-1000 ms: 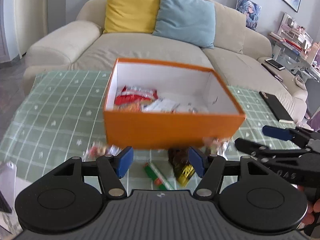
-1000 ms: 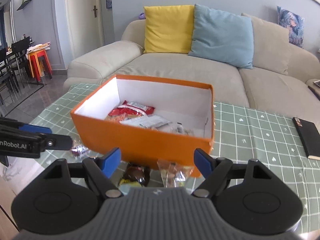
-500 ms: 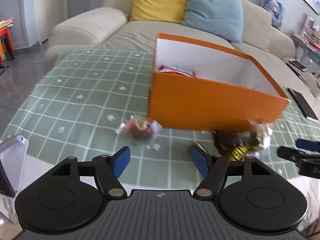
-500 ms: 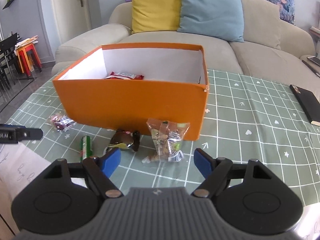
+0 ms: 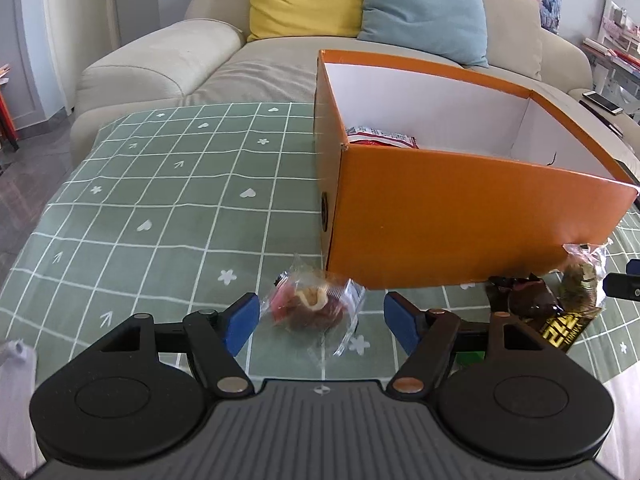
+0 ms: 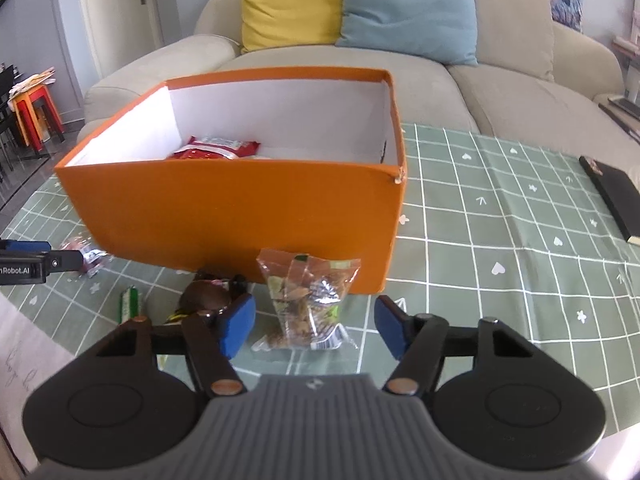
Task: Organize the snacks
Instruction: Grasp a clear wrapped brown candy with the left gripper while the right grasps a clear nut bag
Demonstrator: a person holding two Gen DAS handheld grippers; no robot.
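Note:
An orange box with white inner walls stands on the green checked tablecloth and holds a red snack packet. My left gripper is open, its fingers either side of a clear-wrapped red and brown sweet lying in front of the box's left corner. My right gripper is open around a clear bag of mixed nuts lying against the box front. A dark brown and gold packet and a green stick snack lie between them.
A black notebook lies on the cloth at the right. A beige sofa with yellow and blue cushions runs behind the table. The left gripper's tip shows at the far left of the right wrist view.
Both grippers have dropped lower and closer to the table. The left swung left onto the wrapped sweet; the right closed in on the nut bag. Both stay open.

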